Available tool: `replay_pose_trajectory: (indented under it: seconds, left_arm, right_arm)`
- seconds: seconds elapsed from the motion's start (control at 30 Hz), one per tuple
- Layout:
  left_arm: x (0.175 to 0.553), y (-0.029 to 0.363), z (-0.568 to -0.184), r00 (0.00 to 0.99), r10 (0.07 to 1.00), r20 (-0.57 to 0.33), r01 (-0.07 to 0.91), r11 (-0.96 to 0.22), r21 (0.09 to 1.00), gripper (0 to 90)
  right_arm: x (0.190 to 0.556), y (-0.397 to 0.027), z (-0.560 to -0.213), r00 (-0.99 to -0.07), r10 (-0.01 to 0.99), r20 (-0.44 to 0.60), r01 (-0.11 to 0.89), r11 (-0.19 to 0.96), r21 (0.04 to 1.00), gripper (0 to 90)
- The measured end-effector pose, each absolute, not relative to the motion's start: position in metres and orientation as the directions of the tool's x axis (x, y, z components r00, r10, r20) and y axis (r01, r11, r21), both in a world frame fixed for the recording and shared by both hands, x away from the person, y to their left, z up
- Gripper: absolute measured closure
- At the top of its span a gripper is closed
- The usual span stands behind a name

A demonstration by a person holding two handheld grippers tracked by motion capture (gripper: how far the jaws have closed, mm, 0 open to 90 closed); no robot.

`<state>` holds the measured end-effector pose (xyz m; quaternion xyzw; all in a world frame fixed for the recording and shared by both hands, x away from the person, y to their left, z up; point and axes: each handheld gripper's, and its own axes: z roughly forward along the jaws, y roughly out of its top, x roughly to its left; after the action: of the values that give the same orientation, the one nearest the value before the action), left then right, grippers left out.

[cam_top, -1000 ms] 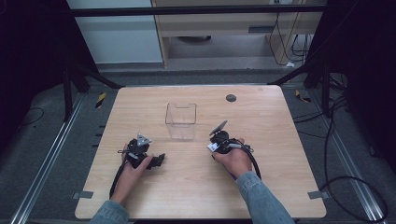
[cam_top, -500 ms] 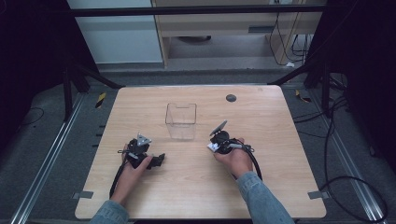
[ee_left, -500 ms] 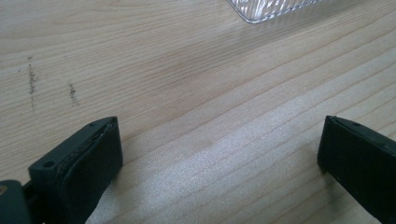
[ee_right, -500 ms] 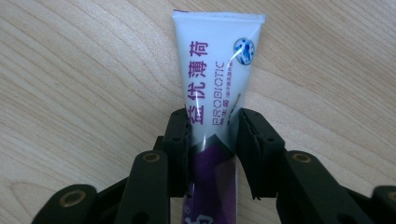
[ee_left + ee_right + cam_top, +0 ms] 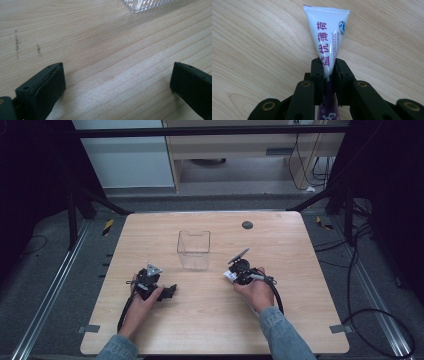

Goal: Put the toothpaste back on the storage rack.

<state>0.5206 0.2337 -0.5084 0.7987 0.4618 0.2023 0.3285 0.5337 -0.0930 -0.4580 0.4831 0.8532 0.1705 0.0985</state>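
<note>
One thing grabbed so far: the right gripper [image 5: 328, 75] pinches a white-and-purple toothpaste tube [image 5: 328, 37], centre frame. The clear plastic box [image 5: 193, 249], upper middle, looks empty. Left gripper [image 5: 117, 82] gapes wide, holding nothing.

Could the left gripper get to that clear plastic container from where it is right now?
Probably yes. The left gripper rests open and holds nothing, and only bare table lies between it and the clear container. The right gripper, clamped on the tube, sits off to the other side.

Pale matt wood-grain table [image 5: 300, 270], clear ribbed plastic container [image 5: 193, 249], glossy white plastic tube [image 5: 328, 37], matt black jaws.
</note>
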Motion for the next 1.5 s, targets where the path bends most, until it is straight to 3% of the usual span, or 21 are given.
replay_pose_trajectory:
  seconds: [0.93, 1.5]
  left_arm:
    - [0.521, 0.234, -0.508, 0.492, 0.87, 0.02, 0.604, -0.358, 0.712, 0.0]
    - [0.521, 0.234, -0.508, 0.492, 0.87, 0.02, 0.604, -0.358, 0.712, 0.0]
  right_arm:
    - [0.548, -0.12, -0.382, -0.452, 0.892, 0.022, 0.717, 0.349, 0.603, 79.5]
    - [0.55, -0.125, -0.36, -0.418, 0.908, 0.028, 0.63, 0.268, 0.729, 79.6]
